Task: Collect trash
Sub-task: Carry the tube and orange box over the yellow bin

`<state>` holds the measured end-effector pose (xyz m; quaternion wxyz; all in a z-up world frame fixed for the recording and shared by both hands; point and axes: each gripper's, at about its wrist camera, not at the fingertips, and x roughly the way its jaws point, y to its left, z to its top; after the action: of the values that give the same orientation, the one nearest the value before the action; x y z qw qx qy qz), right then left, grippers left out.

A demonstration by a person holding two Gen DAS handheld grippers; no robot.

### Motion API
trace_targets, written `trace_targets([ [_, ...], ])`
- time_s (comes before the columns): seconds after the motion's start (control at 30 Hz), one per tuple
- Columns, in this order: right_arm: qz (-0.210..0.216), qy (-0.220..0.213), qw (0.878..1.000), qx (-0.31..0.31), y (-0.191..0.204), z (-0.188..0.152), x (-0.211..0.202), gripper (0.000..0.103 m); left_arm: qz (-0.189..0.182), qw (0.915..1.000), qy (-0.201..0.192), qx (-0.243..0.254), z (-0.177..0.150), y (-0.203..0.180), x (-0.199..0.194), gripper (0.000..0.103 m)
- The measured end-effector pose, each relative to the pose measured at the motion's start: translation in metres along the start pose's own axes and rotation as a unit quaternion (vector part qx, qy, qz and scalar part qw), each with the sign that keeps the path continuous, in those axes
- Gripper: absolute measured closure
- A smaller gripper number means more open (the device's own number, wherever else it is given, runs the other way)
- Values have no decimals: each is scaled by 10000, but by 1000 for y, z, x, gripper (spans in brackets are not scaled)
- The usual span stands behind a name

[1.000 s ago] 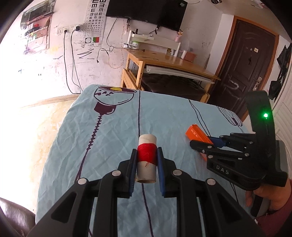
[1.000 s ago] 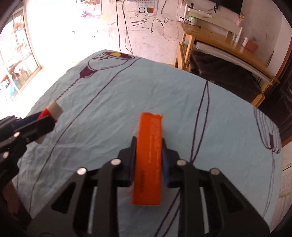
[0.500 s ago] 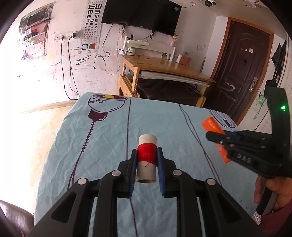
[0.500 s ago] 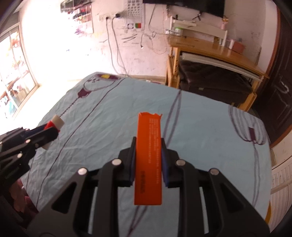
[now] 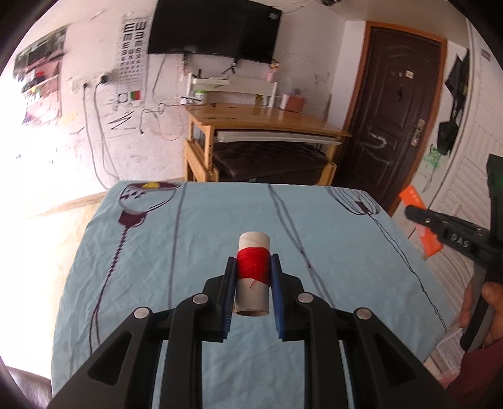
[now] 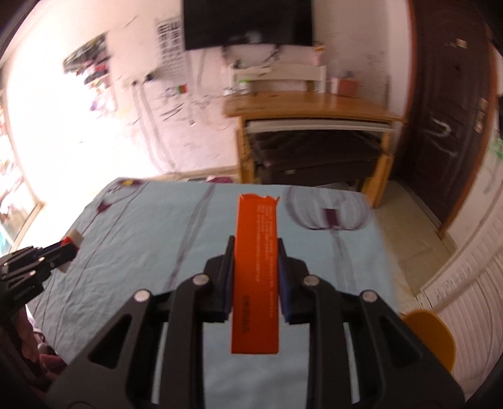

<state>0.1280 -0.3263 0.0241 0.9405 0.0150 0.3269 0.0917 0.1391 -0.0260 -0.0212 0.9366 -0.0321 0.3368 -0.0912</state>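
1. Trash in two pieces, both lifted clear of the blue tablecloth (image 5: 330,226): a cardboard thread spool (image 5: 253,277) wound with red thread, and a flat orange carton (image 6: 256,273) with a torn far end.
2. Left gripper (image 5: 253,267): narrow, blue pads clamped on the red-wound band of the spool, spool lying along the fingers with its open end toward the camera.
3. Right gripper (image 6: 256,267): narrow, blue pads pressed against both long edges of the carton, carton jutting past the fingertips and back toward the camera.
4. Seen from the left wrist: right gripper (image 5: 418,214) at the far right edge, beyond the table's right side, orange carton (image 5: 422,232) slanted in its grip, a hand (image 5: 490,311) wrapped round the handle.
5. Seen from the right wrist: left gripper (image 6: 67,248) low at the left edge, spool tip poking out of it.
6. Background: wooden desk (image 5: 267,119), wall-mounted television (image 5: 213,30), dark brown door (image 5: 396,103), yellow round object (image 6: 430,339) at lower right, identity unclear.
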Motion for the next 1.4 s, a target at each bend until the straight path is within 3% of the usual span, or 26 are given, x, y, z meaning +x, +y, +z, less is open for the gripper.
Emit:
trace_targets([
  [0.27, -442, -319, 9968, 589, -86, -26, -35, 81, -165, 9978, -26, 645, 17, -78, 11, 87],
  [0.57, -855, -323, 9886, 1195, -175, -67, -46, 81, -378, 9898, 130, 1366, 21, -174, 42, 87],
  [0.97, -801, -31, 9794, 1854, -246, -123, -22, 81, -522, 9750, 473, 2105, 6, -274, 79, 87],
  [1.17, -700, 55, 9739, 2160, -268, -148, -12, 81, -1219, 9631, 1073, 2146, -1, -321, 102, 87],
  [1.4, -705, 130, 9706, 2297, -283, -162, -2, 81, -1626, 9478, 1608, 2223, -18, -371, 131, 87],
])
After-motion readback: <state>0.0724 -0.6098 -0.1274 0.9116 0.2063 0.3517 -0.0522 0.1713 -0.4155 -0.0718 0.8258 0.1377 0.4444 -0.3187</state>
